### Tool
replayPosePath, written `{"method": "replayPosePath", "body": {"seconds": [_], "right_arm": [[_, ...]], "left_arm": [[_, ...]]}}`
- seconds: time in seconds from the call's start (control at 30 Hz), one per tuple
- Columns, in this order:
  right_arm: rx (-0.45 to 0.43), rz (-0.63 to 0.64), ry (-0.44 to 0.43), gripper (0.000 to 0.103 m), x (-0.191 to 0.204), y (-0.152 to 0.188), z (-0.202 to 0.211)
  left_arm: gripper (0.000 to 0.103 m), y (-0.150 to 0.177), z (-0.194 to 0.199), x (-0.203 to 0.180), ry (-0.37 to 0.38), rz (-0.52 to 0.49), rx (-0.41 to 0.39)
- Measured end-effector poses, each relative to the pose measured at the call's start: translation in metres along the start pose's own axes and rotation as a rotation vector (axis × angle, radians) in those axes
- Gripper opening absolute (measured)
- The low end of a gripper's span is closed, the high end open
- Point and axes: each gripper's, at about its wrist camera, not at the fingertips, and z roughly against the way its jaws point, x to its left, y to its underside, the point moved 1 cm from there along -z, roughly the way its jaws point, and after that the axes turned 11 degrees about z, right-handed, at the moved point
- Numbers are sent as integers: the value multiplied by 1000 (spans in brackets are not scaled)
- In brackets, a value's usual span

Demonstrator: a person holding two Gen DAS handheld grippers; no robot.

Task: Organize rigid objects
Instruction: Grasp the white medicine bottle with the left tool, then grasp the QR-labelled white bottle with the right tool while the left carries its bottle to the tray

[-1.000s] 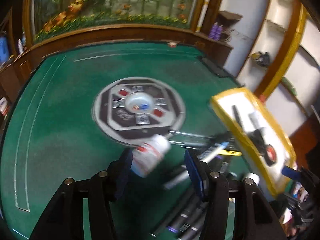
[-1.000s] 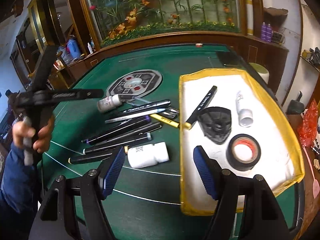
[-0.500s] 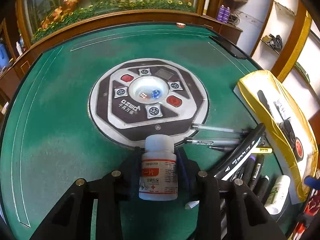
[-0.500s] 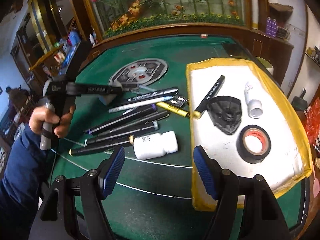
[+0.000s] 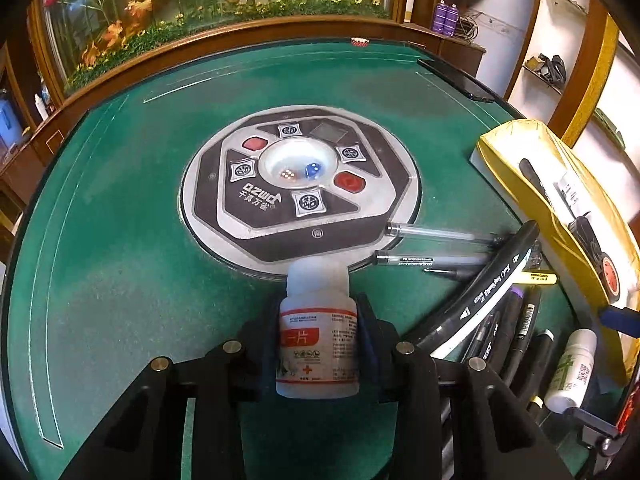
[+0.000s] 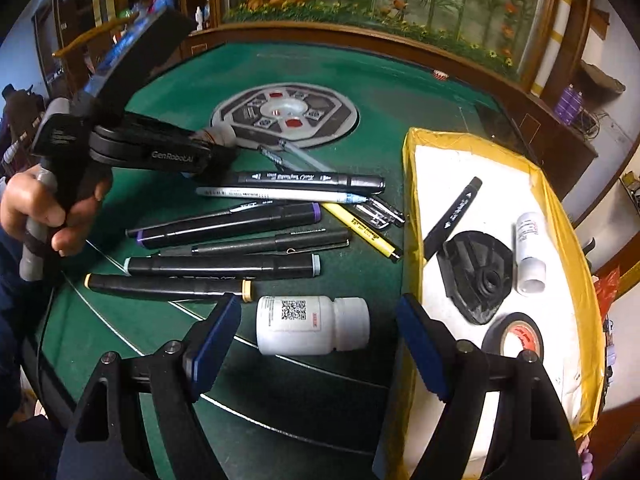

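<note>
3 white bottles (image 6: 312, 325), roughly 10 pens (image 6: 224, 226), 1 tape roll (image 6: 514, 334), 1 tray (image 6: 560, 216), 1 black plastic part (image 6: 476, 272).

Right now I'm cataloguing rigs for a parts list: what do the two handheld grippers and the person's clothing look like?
Both are black plastic two-finger tools. The right gripper has ribbed blue pads and silver pivot bolts on angular black arms. The left gripper bears white GenRobot.AI lettering and a grey handle gripped by the left hand. The sleeve is dark blue.
</note>
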Motion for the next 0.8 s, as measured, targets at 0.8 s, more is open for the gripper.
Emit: {"method": "replayPosePath", "body": {"seconds": [0.8], "right_arm": [[-105,-34,-43,57,18,8,21]], "left_arm": [[37,-6,22,10,49,63,-65]]}}
